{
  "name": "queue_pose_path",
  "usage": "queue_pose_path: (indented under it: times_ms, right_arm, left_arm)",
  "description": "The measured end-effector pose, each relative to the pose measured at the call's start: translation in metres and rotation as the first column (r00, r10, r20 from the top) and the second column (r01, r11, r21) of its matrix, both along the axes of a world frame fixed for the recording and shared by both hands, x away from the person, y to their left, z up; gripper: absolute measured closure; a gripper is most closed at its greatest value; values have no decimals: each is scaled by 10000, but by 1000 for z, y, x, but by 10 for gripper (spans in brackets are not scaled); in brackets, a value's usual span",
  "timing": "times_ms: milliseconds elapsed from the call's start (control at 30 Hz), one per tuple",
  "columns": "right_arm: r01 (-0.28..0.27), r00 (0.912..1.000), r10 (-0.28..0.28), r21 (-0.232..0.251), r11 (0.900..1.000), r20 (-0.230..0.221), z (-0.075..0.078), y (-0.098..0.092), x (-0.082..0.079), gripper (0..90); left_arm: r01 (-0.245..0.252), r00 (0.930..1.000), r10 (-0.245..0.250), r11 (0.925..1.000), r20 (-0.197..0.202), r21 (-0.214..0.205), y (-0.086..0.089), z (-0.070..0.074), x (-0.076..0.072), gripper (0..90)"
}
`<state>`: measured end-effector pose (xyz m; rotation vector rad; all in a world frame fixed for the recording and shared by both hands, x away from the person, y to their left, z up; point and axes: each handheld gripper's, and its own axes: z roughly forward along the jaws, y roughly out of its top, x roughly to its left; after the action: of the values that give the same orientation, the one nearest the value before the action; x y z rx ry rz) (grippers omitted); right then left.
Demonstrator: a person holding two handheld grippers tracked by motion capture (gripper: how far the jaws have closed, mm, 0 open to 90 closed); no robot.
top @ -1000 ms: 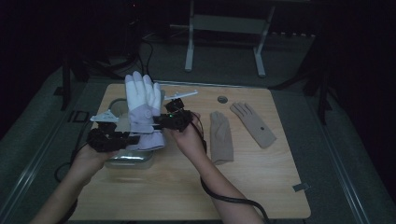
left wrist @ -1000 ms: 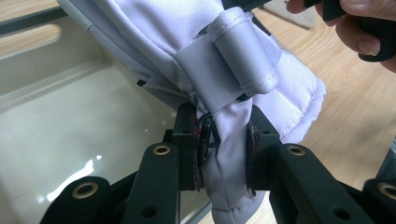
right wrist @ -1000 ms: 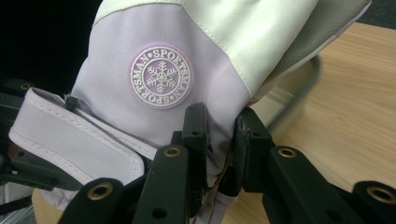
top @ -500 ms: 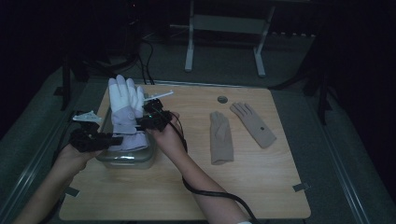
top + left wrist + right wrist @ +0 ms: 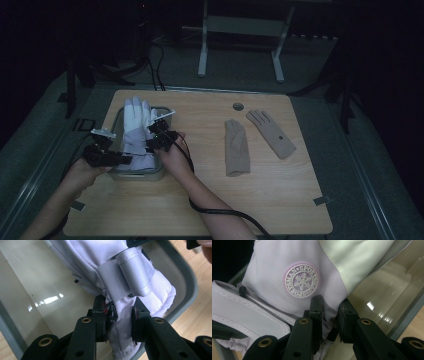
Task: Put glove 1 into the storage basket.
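White padded ski glove, clamped at its cuff by my left gripper and right gripper, has descended leftward over the near-left clear bin, so placement appears imminent.

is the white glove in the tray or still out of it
Partly in. The white glove hangs from both grippers, its cuff low inside the tray, its fingers sticking up above the rim.

1. Desk: light wood top, rounded corners.
2. Floor: grey covering around the desk.
3. Metal stand: two pale legs behind the desk.
4. Lighting: dim; far background is black.
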<state>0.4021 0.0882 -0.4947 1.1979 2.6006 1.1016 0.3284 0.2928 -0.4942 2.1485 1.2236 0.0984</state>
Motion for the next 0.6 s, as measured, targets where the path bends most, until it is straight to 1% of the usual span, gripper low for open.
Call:
queue_pose_path:
  times_ms: [33,100,167,233,267,300,333,367,433,500,533,567,600]
  right_arm:
    - [6,10000,-6,-86,10000,-21,-2,0,-1,759]
    - [40,9997,-46,-259,9997,-220,-7,1,-2,759]
    - [-5,9993,-12,-433,9991,-371,-11,2,-2,758]
    - [-17,9984,-14,-548,9985,-561,-14,3,-2,758]
    - [-17,9984,-14,-548,9985,-561,-14,3,-2,758]
    - [-46,9984,13,-592,9982,-562,-15,3,-2,757]
    - [-48,9984,5,-770,9970,-562,-14,5,-2,757]
    - [-47,9987,5,-813,9967,-518,-15,5,-2,758]
    - [-60,9987,15,-892,9960,-506,-14,6,-2,757]
    - [-108,9984,50,-1031,9946,-557,-14,7,-2,753]
    - [-164,9981,96,-1111,9937,-614,-14,7,-1,743]
    - [-264,9977,189,-1160,9929,-657,-13,8,-1,726]
    - [-331,9973,247,-1238,9918,-688,-12,8,-1,706]
  left_arm:
    - [-42,9999,43,10000,-156,52,-1,-1,1,708]
    - [-113,9991,120,9998,-408,174,-2,-3,2,708]
    - [-53,9977,67,9998,-670,215,-3,-4,2,708]
    - [-38,9970,65,9994,-777,353,-5,-4,3,707]
    - [-38,9970,65,9994,-777,353,-5,-4,3,705]
    - [40,9959,0,9990,-909,436,-5,-4,5,705]
    - [-3,9955,47,9989,-944,465,-6,-5,6,684]
    - [27,9954,25,9986,-957,533,-7,-5,6,672]
    - [-6,9959,70,9975,-899,700,-9,-6,6,648]
    - [-12,9972,86,9951,-741,990,-11,-6,5,629]
    - [-9,9975,91,9932,-701,1164,-13,-7,5,617]
    - [32,9979,49,9921,-647,1252,-14,-7,4,615]
    - [-11,9978,92,9925,-653,1226,-14,-7,4,606]
